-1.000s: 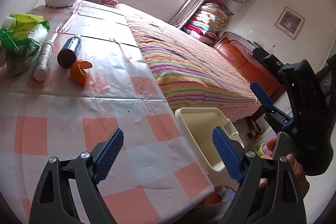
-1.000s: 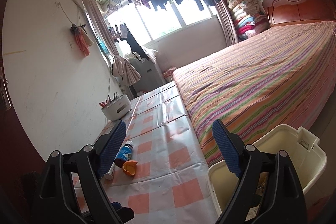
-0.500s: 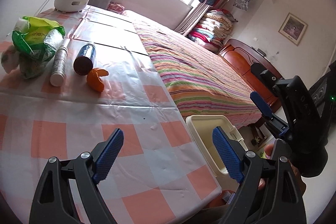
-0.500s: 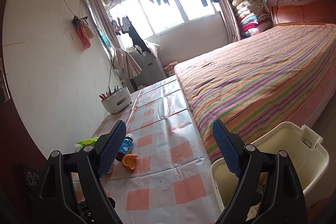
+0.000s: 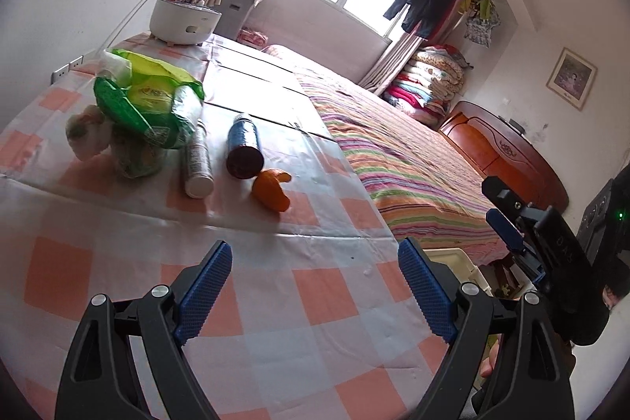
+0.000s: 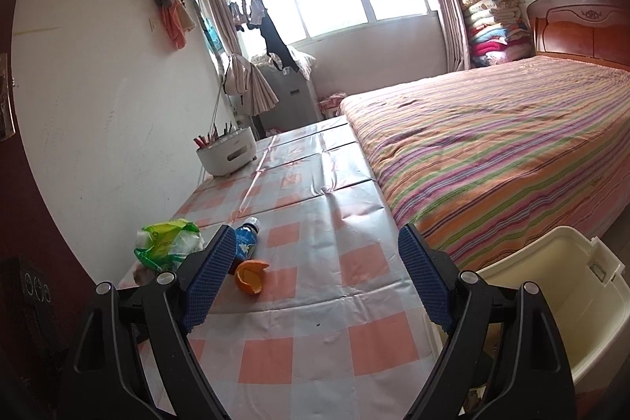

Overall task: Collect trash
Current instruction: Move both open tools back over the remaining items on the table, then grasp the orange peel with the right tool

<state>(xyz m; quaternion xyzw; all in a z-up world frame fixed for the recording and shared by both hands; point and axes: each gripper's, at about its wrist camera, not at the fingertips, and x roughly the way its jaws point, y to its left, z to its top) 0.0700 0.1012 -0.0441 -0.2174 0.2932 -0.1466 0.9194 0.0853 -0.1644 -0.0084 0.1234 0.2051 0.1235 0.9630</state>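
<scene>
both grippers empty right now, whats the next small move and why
Probably ease the left hand-held gripper forward to straddle the orange peel. Its jaws stand open and empty, and the peel is the nearest loose piece on the table, in front of the bottle, with the bin by the table's edge.

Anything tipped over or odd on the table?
Yes. The bottle and the tube lie on their sides, an orange peel sits loose beside them, and a crumpled green bag slumps at the left.

Both wrists toward table (shared)
</scene>
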